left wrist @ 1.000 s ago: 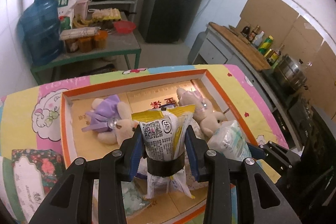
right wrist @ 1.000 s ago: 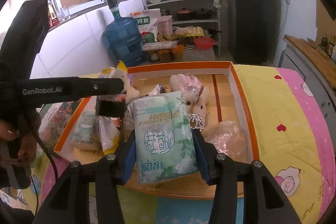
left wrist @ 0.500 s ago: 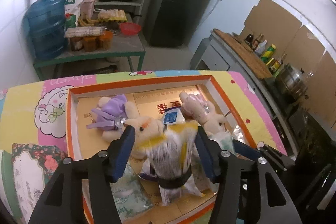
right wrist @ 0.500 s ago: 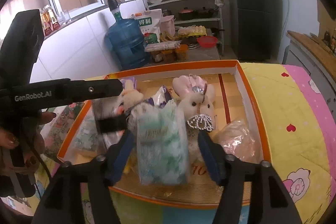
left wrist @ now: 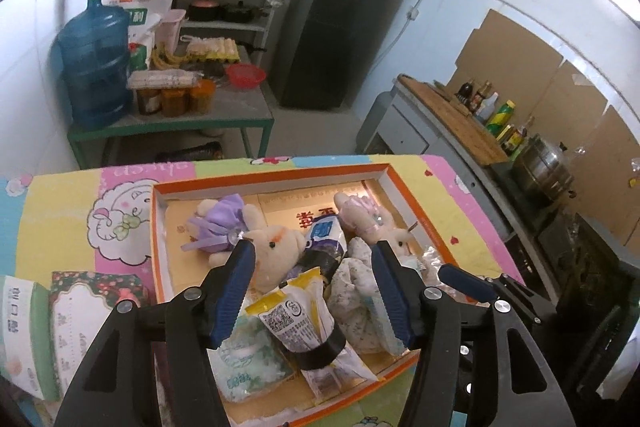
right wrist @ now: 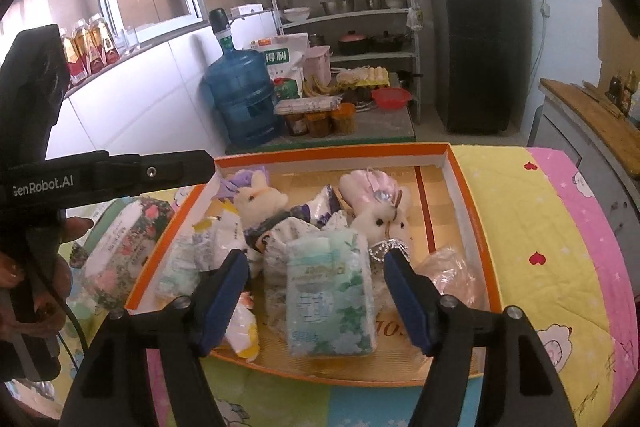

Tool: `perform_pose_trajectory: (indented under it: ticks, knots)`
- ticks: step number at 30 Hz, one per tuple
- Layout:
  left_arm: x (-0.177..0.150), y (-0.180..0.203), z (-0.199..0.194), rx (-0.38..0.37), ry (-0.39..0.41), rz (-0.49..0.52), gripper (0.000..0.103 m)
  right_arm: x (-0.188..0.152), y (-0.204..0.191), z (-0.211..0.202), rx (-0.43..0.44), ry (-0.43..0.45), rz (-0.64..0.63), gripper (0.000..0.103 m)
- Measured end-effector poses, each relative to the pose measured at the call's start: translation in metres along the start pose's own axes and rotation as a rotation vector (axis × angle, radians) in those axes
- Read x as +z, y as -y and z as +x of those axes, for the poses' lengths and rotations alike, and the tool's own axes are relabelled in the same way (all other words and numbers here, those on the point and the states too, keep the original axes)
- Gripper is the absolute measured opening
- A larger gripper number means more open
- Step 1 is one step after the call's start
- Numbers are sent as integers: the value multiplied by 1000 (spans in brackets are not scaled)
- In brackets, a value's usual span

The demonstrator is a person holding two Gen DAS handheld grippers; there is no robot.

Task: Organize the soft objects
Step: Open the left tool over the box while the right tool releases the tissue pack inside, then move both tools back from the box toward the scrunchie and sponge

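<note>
Kitchen shelves and a fridge stand behind our patterned surface, which carries an orange tray. We hold both grippers above its near edge. Our left gripper has its fingers spread and released over a yellow snack bag lying in the tray; our right gripper is likewise released over a tissue pack beside two plush rabbits.
</note>
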State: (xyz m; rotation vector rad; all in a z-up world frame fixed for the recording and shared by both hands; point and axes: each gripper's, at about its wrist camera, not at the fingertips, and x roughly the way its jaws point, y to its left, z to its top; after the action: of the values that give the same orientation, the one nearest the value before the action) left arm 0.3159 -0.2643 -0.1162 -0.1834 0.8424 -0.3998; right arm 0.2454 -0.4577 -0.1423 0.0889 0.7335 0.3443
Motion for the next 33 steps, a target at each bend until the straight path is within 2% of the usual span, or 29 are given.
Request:
perform_pose_trajectory:
  ticks: [13, 22, 33]
  knots:
    - [-8, -9, -55, -20, 64, 31, 62, -1, -39, -29, -33, 40, -12, 70]
    - [-25, -30, -104, -21, 117, 48, 62, -8, -81, -55, -62, 67, -30, 70]
    - [-55, -63, -168, -23, 137, 56, 62, -23, -147, -88, -92, 101, -35, 70]
